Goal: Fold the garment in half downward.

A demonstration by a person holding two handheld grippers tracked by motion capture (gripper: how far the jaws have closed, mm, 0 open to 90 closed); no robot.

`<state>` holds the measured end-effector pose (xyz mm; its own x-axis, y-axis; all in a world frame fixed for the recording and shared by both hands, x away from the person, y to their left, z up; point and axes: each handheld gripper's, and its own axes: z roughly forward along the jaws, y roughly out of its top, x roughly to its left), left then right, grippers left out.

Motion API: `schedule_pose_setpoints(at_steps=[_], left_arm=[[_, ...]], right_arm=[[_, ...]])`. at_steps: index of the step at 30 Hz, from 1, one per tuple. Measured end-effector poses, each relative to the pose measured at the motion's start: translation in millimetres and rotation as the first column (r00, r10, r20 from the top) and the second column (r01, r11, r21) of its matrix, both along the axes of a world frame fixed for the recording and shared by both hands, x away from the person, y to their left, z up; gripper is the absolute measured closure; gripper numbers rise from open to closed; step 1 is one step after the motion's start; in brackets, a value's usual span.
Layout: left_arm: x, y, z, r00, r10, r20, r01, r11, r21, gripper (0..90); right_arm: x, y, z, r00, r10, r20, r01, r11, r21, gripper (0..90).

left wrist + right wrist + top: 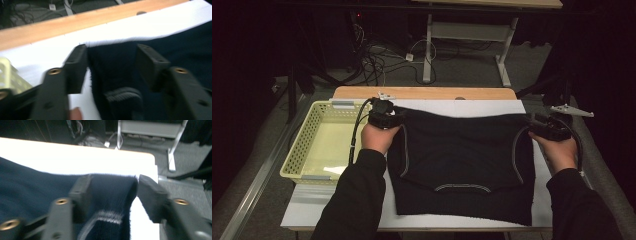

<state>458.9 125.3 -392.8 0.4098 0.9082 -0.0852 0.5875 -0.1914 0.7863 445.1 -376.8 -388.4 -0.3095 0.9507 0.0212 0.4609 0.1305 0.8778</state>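
With both far corners let go, looks like the fold-over step just finishing: dark sweater (462, 160) lies flat on white-covered surface (462, 106), far edge doubled back toward collar. Left gripper (111, 62) jaws partway open, cloth between but not pinched; right gripper (112, 188) same, standing apart over the sleeve corner. Next, prob: pull clear w/o snagging knit, then take side edges or sleeves for next fold. Count: 1 sweater, 2 grippers, 1 pale yellow basket (307, 140) just left of sweater, empty.
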Motion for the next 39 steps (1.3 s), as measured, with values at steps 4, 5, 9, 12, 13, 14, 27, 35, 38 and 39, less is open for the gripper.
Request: schedule_pose_setpoints(at_steps=[4, 5, 9, 12, 13, 14, 27, 35, 38, 39], left_arm=[[-19.9, -5.8, -10.9, 0.9963, -0.086, 0.006, 0.086, 0.9962, -0.014, 36.3], [-28.0, -7.2, -14.6, 0.9937, -0.112, 0.01, 0.112, 0.9934, -0.024, 36.3], [-55.0, -10.7, -28.5, 0.9845, -0.175, 0.011, 0.175, 0.9836, -0.041, 36.5], [-78.0, -13.4, -42.6, 0.9752, -0.221, 0.004, 0.221, 0.975, -0.021, 36.5], [-85.2, -13.4, -47.4, 0.9721, -0.235, 0.002, 0.235, 0.9721, -0.004, 36.4], [-92.0, -13.0, -52.4, 0.9695, -0.245, -0.002, 0.245, 0.9695, -0.001, 36.2], [-132.7, 0.7, -95.0, 0.9521, -0.296, -0.076, 0.299, 0.9536, 0.033, 44.9], [-135.5, -2.3, -97.3, 0.9475, -0.315, -0.054, 0.318, 0.9456, 0.067, 71.1], [-140.6, -1.6, -91.6, 0.9492, -0.314, -0.014, 0.315, 0.9471, 0.064, 76.3], [-143.0, -0.1, -87.8, 0.9497, -0.313, 0.002, 0.313, 0.9486, 0.048, 76.6]], right_arm=[[-20.3, -1.6, -9.6, 0.9987, 0.039, -0.032, -0.039, 0.9991, -0.015, 39.5], [-26.0, -1.9, -11.6, 0.9982, 0.044, -0.04, -0.045, 0.9989, -0.015, 39.5], [-60.0, -1.9, -26.2, 0.9961, 0.059, -0.066, -0.061, 0.9978, -0.027, 40.0], [-84.4, 0.2, -38.2, 0.9946, 0.07, -0.077, -0.072, 0.9969, -0.03, 40.7], [-91.8, 1.8, -41.6, 0.9942, 0.073, -0.079, -0.076, 0.9964, -0.036, 41.5], [-98.4, 3.6, -44.8, 0.9934, 0.08, -0.082, -0.083, 0.9959, -0.037, 41.9], [-138.5, 25.1, -75.1, 0.9778, 0.134, -0.161, -0.147, 0.9862, -0.075, 47.5], [-139.5, 23.0, -87.9, 0.9707, 0.152, -0.186, -0.169, 0.9825, -0.078, 74.6], [-142.6, 25.6, -83.4, 0.975, 0.167, -0.147, -0.183, 0.9781, -0.1, 78.0], [-144.6, 25.7, -79.7, 0.9774, 0.166, -0.131, -0.18, 0.9786, -0.101, 78.2]])
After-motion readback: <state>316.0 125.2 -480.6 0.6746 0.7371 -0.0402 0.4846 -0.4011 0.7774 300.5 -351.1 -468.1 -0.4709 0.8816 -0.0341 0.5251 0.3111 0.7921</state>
